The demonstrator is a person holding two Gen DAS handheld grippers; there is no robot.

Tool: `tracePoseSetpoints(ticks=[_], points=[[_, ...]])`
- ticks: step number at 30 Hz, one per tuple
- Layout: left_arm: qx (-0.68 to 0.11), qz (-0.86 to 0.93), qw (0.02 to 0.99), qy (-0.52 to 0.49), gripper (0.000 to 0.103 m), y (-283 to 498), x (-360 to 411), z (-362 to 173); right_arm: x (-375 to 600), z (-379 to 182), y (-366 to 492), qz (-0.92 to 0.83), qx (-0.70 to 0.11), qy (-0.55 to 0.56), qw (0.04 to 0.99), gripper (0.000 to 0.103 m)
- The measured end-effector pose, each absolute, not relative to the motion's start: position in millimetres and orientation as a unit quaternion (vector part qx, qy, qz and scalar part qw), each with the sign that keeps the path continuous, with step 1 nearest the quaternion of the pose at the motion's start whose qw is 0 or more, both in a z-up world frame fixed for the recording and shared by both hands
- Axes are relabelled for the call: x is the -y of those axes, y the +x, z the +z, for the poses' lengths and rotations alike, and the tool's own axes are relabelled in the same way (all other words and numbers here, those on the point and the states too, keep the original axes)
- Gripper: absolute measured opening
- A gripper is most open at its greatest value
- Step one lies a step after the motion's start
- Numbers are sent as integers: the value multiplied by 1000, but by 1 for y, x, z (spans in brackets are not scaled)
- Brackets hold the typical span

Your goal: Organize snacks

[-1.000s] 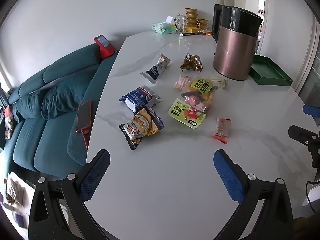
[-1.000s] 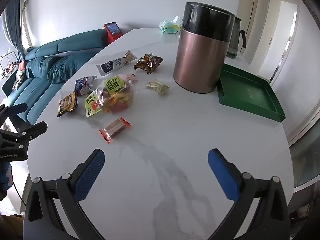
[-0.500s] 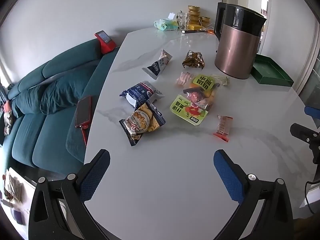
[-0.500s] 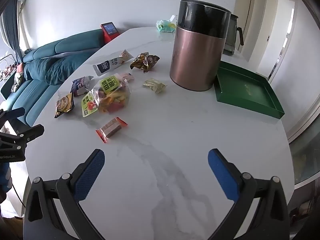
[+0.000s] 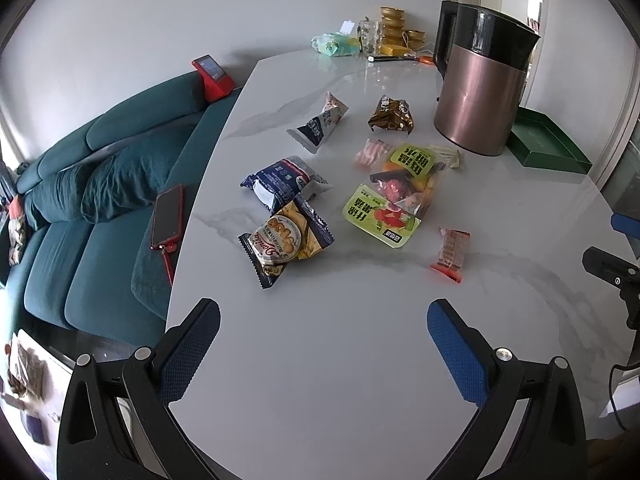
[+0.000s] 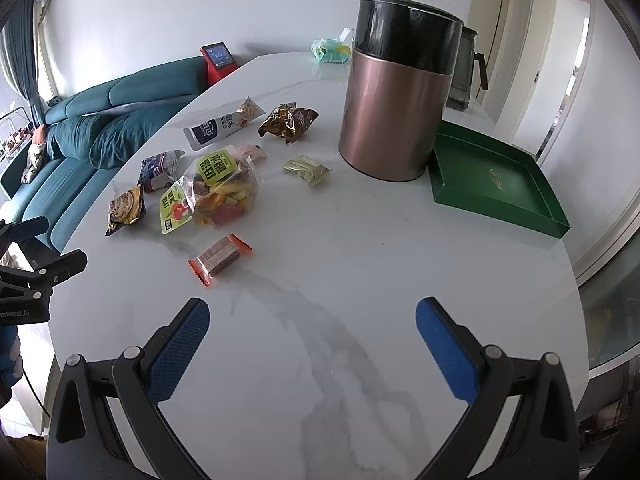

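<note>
Several snack packets lie loose on the white marble table (image 5: pixel 320 360). Among them are a butter-cookie bag (image 5: pixel 286 242), a blue packet (image 5: pixel 282 182), a green-labelled clear bag of mixed sweets (image 5: pixel 400 192), a small red-ended bar (image 5: pixel 452 249), a brown crinkled pack (image 5: pixel 391 116) and a white sachet (image 5: pixel 320 124). My left gripper (image 5: pixel 323 342) hovers open over the near table edge, nothing between its fingers. My right gripper (image 6: pixel 312 340) is likewise open and empty, with the red-ended bar (image 6: pixel 219 258) just ahead to its left. An empty green tray (image 6: pixel 496 180) sits at the right.
A tall copper-coloured canister with a black lid (image 6: pixel 394 104) stands between the snacks and the tray. A teal sofa (image 5: pixel 80 208) runs along the table's left side with a red phone (image 5: pixel 168 216) on its arm. Cups, tissues and small items (image 5: pixel 380 40) crowd the far end.
Both grippers have shifted a little, so the snacks sit slightly farther off and lower in view. Both stay open and nothing on the table has moved.
</note>
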State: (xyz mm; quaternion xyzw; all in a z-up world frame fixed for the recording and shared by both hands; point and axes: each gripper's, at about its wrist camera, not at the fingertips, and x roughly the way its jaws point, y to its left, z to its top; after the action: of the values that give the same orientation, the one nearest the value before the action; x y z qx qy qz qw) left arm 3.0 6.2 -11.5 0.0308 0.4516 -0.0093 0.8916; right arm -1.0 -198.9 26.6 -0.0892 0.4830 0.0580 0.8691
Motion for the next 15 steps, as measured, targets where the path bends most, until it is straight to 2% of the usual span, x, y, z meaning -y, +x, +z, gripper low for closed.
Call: tracePoseSetpoints(ticks=[15], points=[[-455, -9, 890, 28, 102, 4, -8, -12, 197, 21, 1, 60, -483, -91, 869, 103]])
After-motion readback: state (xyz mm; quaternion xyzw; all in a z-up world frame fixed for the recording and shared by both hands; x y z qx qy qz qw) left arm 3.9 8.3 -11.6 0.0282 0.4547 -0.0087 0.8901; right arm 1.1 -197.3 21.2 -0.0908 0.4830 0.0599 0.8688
